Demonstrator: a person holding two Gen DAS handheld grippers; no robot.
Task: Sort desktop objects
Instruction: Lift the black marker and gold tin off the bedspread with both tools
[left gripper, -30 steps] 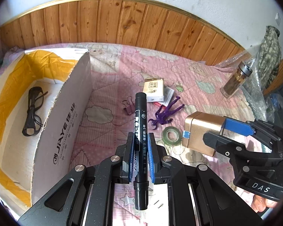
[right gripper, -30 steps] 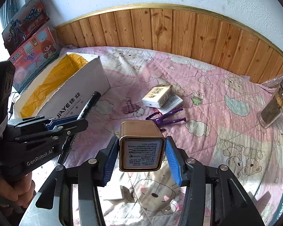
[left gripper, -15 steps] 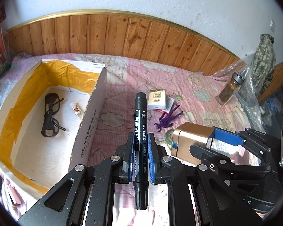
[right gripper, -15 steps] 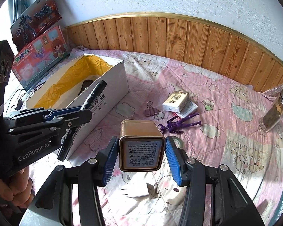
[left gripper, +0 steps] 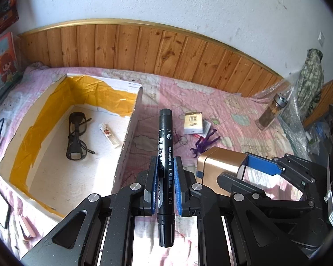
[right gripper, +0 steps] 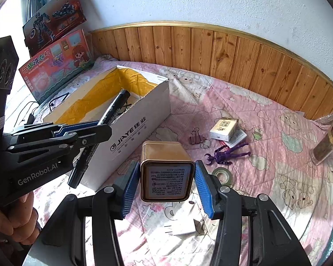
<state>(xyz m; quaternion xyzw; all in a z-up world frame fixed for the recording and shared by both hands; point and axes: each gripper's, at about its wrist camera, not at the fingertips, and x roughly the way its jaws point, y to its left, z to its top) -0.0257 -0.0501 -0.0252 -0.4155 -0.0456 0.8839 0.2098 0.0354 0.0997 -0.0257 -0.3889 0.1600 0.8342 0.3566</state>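
Note:
My left gripper is shut on a black marker, held above the right wall of the white cardboard box. It also shows in the right wrist view with the marker over the box. My right gripper is shut on a gold tin, held above the pink cloth to the right of the box; the tin also shows in the left wrist view. Black glasses and a small lighter lie inside the box.
On the pink cloth lie a small white carton, a purple toy figure, a binder clip, a tape roll and a white card. A glass jar stands far right. Toy boxes lean at the left wall.
Both grippers have risen and moved left toward the box with their loads. The marker now hangs over the box's right wall, and more of the box's inside shows.

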